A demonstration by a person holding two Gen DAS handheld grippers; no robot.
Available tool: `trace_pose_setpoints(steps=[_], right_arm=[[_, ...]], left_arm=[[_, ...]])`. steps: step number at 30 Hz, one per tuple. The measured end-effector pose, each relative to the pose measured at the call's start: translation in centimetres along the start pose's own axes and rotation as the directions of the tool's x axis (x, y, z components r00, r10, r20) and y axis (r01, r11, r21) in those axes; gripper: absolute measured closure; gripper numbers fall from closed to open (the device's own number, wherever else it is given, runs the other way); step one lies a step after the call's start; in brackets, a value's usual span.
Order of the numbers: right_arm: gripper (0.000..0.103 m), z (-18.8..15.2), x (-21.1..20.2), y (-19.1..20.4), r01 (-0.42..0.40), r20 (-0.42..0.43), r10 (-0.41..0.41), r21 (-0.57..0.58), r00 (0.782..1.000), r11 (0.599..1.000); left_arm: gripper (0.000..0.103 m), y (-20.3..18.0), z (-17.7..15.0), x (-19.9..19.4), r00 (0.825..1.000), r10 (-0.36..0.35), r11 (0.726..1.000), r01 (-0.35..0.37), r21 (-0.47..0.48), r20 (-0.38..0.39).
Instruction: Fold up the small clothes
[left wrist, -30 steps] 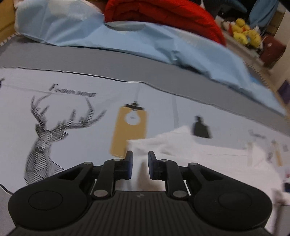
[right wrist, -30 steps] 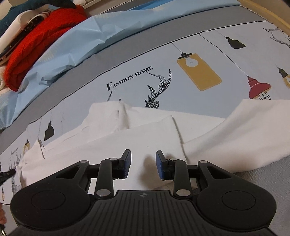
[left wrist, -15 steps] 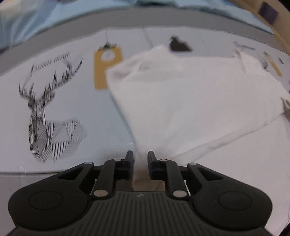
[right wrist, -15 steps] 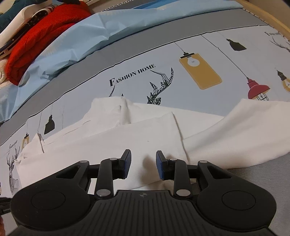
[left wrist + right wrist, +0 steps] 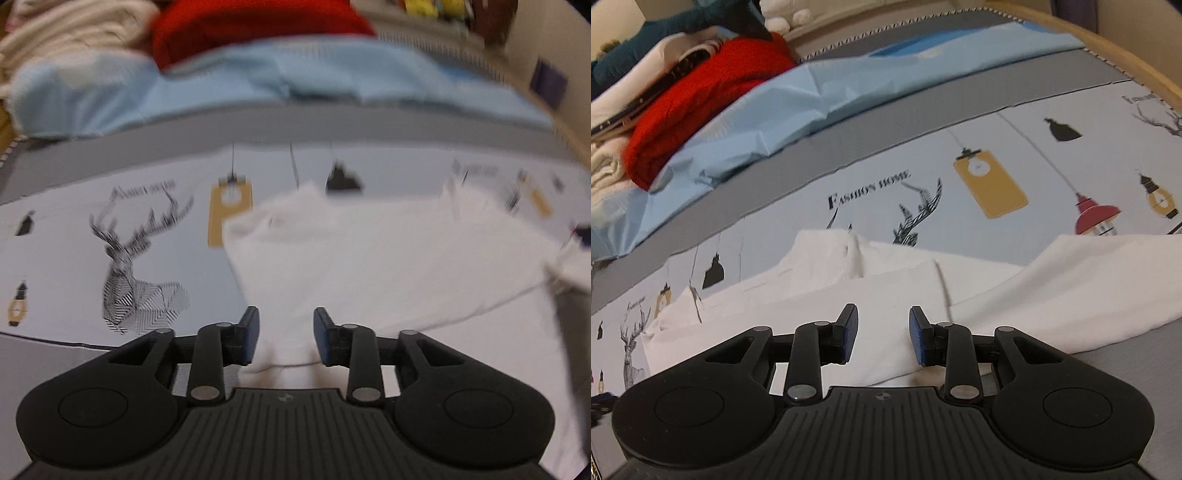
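A white garment (image 5: 871,295) is lying partly folded on the printed bedsheet (image 5: 1015,147), one layer doubled over another, a broad flap (image 5: 1089,273) spreading out towards the right.

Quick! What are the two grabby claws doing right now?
Left gripper: fingers opening, apart, white garment lying between them, not pinched.
Right gripper: fingers apart over the white garment; no pinch on it shows.
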State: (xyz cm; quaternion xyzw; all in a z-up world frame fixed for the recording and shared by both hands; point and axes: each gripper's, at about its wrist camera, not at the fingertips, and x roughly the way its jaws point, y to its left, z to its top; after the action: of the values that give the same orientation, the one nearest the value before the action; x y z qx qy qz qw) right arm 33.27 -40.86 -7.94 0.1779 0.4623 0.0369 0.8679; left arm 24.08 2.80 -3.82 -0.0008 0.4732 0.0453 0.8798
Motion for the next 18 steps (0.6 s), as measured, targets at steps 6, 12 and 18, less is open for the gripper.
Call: trace_pose_setpoints(steps=[6, 12, 18], right_arm=[[0.07, -0.7, -2.2, -2.7, 0.006, 0.039, -0.007, 0.031, 0.999, 1.0], [0.07, -1.1, -4.2, -5.3, 0.003, 0.075, -0.005, 0.034, 0.997, 0.999], [0.07, -0.8, -6.0, -10.8, 0.027, 0.144, -0.044, 0.113, 0.989, 0.993]], left_arm=[[0.047, -2.8, -2.0, -3.8, 0.989, -0.04, 0.993, 0.055, -0.103, 0.146], [0.048, -5.1, -1.8, -1.2, 0.987, 0.014, 0.999, -0.009, -0.033, 0.162], [0.048, -4.8, -1.6, 0.2, 0.985, 0.015, 1.0, -0.016, 0.003, 0.169]])
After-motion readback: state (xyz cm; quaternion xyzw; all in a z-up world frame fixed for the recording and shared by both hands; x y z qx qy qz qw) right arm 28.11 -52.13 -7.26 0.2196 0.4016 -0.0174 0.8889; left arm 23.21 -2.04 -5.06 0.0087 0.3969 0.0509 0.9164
